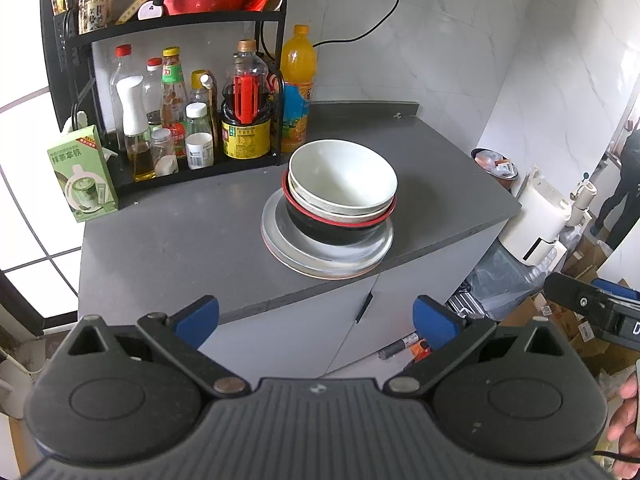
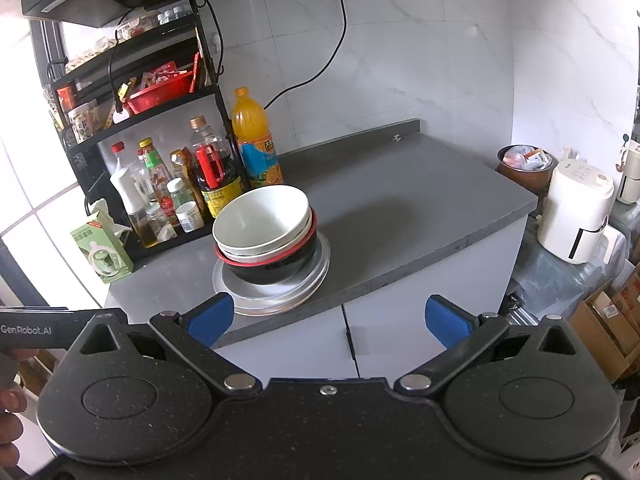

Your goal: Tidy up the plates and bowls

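**Bowls nested on plates, both grippers held back**

Bowls and plates stood as one stack on the grey countertop [image 1: 168,240] while both tools hung in front of the cabinet, short of its edge. The left gripper [image 1: 316,326] had its jaws spread wide, blue pads [image 1: 198,320] empty and pointed forward and slightly down at the stack. The right gripper [image 2: 328,322] was likewise spread with nothing between its pads [image 2: 446,320], level with the left one and close beside it; each tool's black body showed at the edge of the other's view, with fingers of a hand [image 1: 624,416] at the frame edge.

Beyond the jaws, the stack sat near the counter's front edge, its axis upright, all openings facing up. A smooth white bowl [image 1: 342,178] lay on top, tilted a little, nested in a second pale bowl, which sat in a glossy black bowl [image 1: 332,232] with a red rim. Under these lay round, flat metal plates [image 1: 326,258], dull silver.

Behind and to the left stood a black wire rack [image 1: 180,24] crowded with bottles, an orange drink bottle [image 1: 298,88] beside it, and a green carton [image 1: 82,176].
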Action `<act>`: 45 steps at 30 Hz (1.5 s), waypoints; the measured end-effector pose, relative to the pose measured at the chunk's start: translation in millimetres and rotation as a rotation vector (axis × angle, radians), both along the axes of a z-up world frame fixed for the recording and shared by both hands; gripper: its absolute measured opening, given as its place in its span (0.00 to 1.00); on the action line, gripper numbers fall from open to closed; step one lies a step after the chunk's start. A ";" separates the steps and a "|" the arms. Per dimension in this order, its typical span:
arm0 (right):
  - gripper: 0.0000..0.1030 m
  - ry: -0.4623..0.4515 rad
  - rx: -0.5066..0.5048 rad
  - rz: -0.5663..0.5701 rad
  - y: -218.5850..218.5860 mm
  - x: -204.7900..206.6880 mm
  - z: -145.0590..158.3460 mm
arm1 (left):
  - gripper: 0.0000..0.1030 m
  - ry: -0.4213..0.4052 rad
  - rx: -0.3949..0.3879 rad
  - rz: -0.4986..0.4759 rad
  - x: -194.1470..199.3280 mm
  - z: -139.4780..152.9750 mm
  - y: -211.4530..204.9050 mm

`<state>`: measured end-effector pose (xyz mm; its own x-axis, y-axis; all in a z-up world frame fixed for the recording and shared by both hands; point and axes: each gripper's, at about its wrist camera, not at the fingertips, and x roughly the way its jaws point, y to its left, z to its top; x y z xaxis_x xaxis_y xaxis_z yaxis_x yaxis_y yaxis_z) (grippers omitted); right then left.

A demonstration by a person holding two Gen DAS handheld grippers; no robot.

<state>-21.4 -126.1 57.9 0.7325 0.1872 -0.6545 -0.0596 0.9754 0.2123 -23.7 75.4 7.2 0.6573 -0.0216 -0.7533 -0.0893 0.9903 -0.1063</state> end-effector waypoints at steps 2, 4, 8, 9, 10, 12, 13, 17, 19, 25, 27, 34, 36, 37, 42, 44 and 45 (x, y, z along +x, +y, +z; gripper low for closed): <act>1.00 -0.001 -0.002 -0.003 -0.6 0.2 -0.2 | 0.99 0.000 0.003 0.001 0.5 0.0 -0.7; 1.00 0.000 -0.003 -0.006 -1.2 -0.1 0.1 | 0.99 -0.003 0.003 0.000 1.0 0.0 0.2; 1.00 0.003 -0.007 -0.013 -3.1 -0.4 -0.6 | 0.99 -0.004 0.004 -0.003 0.4 0.1 -0.1; 1.00 0.006 -0.003 -0.011 -3.5 -0.4 -0.8 | 0.99 -0.003 0.004 -0.002 0.6 -0.1 0.2; 1.00 0.008 -0.001 -0.011 -4.4 -0.7 -1.0 | 0.99 -0.002 0.002 -0.001 0.4 -0.4 0.6; 1.00 0.008 -0.005 -0.010 -5.0 -0.7 -1.5 | 0.99 -0.001 0.000 -0.003 0.3 -0.4 0.8; 1.00 0.008 -0.008 -0.011 -5.3 -1.0 -1.7 | 0.99 -0.002 0.001 -0.003 0.1 -0.3 0.9; 1.00 0.011 -0.007 -0.013 -6.5 -0.9 -2.1 | 0.99 -0.002 -0.003 -0.003 -0.1 -0.2 0.3; 1.00 0.010 -0.006 -0.012 -6.6 -1.0 -2.2 | 0.99 -0.002 -0.002 -0.004 -0.1 -0.3 0.4; 1.00 0.010 -0.006 -0.006 -8.3 0.9 -2.2 | 0.99 0.002 -0.001 0.003 0.8 -0.1 1.3; 1.00 0.010 -0.007 -0.006 -8.5 1.1 -2.2 | 0.99 0.003 0.001 0.004 1.1 0.0 0.7; 1.00 0.011 -0.012 -0.004 -10.6 4.2 -2.1 | 0.99 0.008 0.004 0.008 5.7 -1.2 0.1; 1.00 0.012 -0.009 -0.004 -12.7 6.0 -2.4 | 0.99 0.008 0.004 0.007 6.9 -1.7 -0.8; 1.00 0.012 -0.011 -0.004 -12.7 6.2 -2.4 | 0.99 0.010 0.003 0.007 8.1 -2.1 -1.3; 1.00 0.013 -0.013 0.001 -15.9 11.6 -3.1 | 0.99 0.014 0.008 0.002 12.9 -3.9 -3.3; 1.00 0.015 -0.014 -0.002 -14.8 11.3 -3.1 | 0.99 0.018 0.002 -0.001 15.8 -4.3 -4.3; 1.00 0.018 -0.016 -0.001 -15.6 13.2 -3.3 | 0.99 0.021 0.000 -0.001 16.7 -5.0 -4.6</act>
